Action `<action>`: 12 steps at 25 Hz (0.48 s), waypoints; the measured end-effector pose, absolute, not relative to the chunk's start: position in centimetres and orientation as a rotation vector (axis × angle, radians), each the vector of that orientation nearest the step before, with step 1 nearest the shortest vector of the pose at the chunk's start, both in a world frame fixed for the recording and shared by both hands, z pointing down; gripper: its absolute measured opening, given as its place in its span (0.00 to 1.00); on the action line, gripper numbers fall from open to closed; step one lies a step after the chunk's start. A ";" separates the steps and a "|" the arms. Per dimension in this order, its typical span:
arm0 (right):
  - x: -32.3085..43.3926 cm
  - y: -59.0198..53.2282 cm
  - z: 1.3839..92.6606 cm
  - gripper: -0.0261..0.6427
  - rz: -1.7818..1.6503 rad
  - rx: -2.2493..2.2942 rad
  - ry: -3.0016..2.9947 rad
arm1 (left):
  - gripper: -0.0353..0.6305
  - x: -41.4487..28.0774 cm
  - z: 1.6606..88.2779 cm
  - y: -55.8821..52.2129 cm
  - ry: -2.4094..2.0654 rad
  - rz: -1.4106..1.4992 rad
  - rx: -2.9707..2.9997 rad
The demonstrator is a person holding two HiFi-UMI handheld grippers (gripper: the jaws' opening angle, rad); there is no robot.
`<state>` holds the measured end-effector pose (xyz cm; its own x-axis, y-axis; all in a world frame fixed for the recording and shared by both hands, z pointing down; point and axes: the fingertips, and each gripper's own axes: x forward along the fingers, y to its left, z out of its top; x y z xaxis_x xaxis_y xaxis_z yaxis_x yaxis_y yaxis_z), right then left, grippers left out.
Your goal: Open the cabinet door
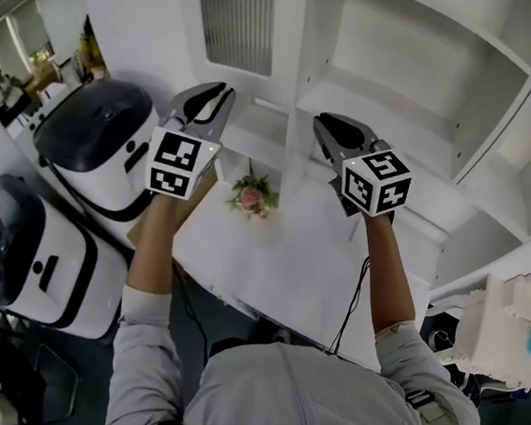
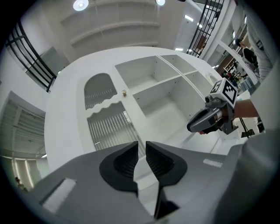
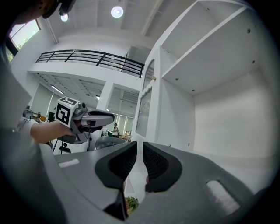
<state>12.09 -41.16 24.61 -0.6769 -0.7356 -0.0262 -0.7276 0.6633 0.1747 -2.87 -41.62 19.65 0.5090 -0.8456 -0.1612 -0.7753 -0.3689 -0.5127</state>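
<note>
Both grippers held up before the white cabinet, jaws slightly parted, empty.
Head view: left gripper and right gripper sit near frame centre, touching nothing; the ribbed cabinet door is at top centre, apart from both. Left gripper view: fingers stand a narrow gap apart, nothing between; the door lies left of centre, flush with the cabinet front, small knob by its right edge. Right gripper view: fingers likewise narrowly apart, empty; the door shows obliquely at upper centre.
</note>
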 end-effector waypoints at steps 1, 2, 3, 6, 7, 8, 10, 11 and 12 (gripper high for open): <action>11.8 -41.7 24.4 0.11 -0.270 1.225 -2.827 | 0.18 -2.3 19.0 -42.2 1.298 -0.168 -2.227; 11.5 -42.3 24.2 0.12 -0.275 1.212 -2.829 | 0.19 -1.9 18.3 -42.7 1.276 -0.159 -2.227; 11.2 -42.9 24.0 0.13 -0.278 1.204 -2.828 | 0.19 -1.5 17.5 -43.1 1.256 -0.149 -2.220; 10.1 -44.1 23.8 0.17 -0.275 1.191 -2.827 | 0.20 -0.7 14.8 -44.1 1.199 -0.119 -2.198; 9.8 -44.5 23.7 0.19 -0.276 1.190 -2.823 | 0.21 -0.5 13.9 -44.5 1.181 -0.106 -2.197; 9.6 -45.0 23.6 0.21 -0.279 1.192 -2.818 | 0.21 -0.3 12.8 -44.8 1.162 -0.090 -2.196; 9.3 -45.8 23.2 0.22 -0.287 1.214 -2.808 | 0.24 0.3 10.5 -45.2 1.119 -0.040 -2.182; 9.3 -46.1 23.0 0.23 -0.288 1.232 -2.804 | 0.24 0.6 9.3 -45.4 1.096 -0.006 -2.169; 9.1 -46.3 22.8 0.23 -0.286 1.252 -2.801 | 0.24 0.9 8.2 -45.5 1.073 0.028 -2.155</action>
<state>9.15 -46.34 22.78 -0.6683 -0.7436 -0.0210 -0.7325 0.6529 0.1927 0.87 -45.46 8.16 0.6535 -0.6874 -0.3168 -0.7032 -0.3964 -0.5903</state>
